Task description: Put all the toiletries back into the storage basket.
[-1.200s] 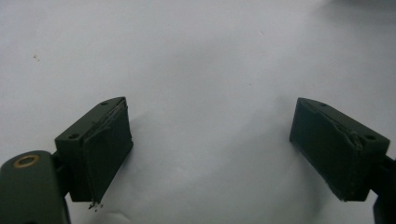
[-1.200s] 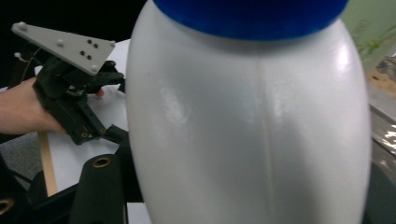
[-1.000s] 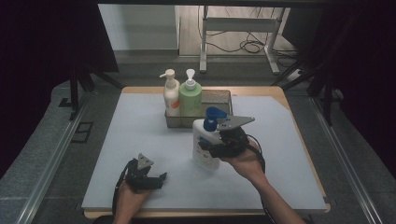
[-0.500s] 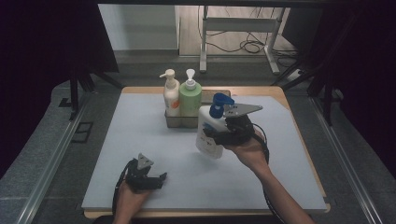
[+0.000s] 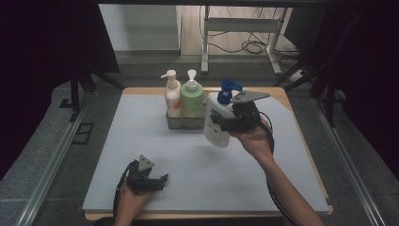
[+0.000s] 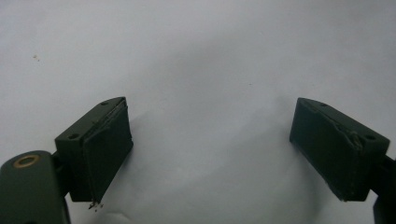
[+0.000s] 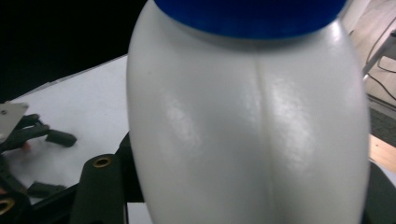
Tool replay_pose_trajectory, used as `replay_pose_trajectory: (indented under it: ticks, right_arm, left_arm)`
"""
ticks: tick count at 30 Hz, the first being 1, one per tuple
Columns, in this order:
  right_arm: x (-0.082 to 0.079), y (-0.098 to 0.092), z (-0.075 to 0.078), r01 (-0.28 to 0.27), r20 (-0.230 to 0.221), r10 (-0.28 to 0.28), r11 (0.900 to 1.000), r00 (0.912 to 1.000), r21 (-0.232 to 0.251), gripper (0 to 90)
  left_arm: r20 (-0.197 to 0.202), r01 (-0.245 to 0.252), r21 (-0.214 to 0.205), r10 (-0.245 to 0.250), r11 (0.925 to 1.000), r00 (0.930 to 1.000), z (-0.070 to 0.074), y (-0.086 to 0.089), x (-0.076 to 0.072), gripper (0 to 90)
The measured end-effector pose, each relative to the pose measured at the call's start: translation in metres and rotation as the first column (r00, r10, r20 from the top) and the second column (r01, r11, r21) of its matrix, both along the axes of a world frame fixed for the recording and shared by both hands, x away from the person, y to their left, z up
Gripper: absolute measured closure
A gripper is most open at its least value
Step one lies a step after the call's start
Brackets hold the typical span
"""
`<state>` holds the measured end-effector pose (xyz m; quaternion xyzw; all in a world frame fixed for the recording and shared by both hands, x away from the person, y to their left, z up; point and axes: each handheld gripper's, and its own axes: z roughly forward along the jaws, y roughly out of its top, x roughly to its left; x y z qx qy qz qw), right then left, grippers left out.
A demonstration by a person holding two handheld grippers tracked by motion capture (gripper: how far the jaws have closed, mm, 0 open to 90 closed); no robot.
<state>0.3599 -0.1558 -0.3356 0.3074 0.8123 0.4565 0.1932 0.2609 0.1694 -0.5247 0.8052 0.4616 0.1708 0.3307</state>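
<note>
A white pump bottle with a blue pump head (image 5: 215,123) hangs tilted above the mat, just right of the caddy. My right gripper (image 5: 227,123) is shut on its body from the right side. Seen from the right gripper view, the bottle's white body (image 7: 247,130) sits close up between the jaws under its blue cap (image 7: 252,14). Near the table's front edge, my left gripper (image 5: 151,181) rests open on the mat. The left gripper view has its two black pads (image 6: 109,144) wide apart over the bare white mat (image 6: 205,56), with nothing between them.
A clear caddy (image 5: 186,122) stands at the back middle, holding a white-and-orange pump bottle (image 5: 172,96) and a green one (image 5: 192,100). The white mat (image 5: 141,136) covers a wooden table. A dark frame and floor cables lie beyond the table.
My right gripper has lifted the white bottle up and carried it back and to the right, closer to the caddy. The left gripper has stayed still.
</note>
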Motion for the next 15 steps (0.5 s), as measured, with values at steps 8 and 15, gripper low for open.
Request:
replay_pose_trajectory:
  ticks: [8,15]
  right_arm:
    - [0.015,0.001,0.005,0.050,0.001,-0.050,0.9987,0.9988,-0.014,37.9]
    - [0.028,0.000,0.010,0.089,0.007,-0.089,0.9960,0.9960,-0.013,37.9]
  left_arm:
    - [0.000,0.000,0.000,0.000,1.0000,1.0000,0.000,0.000,0.000,12.3]
    - [0.000,0.000,0.000,0.000,1.0000,1.0000,0.000,0.000,0.000,12.2]
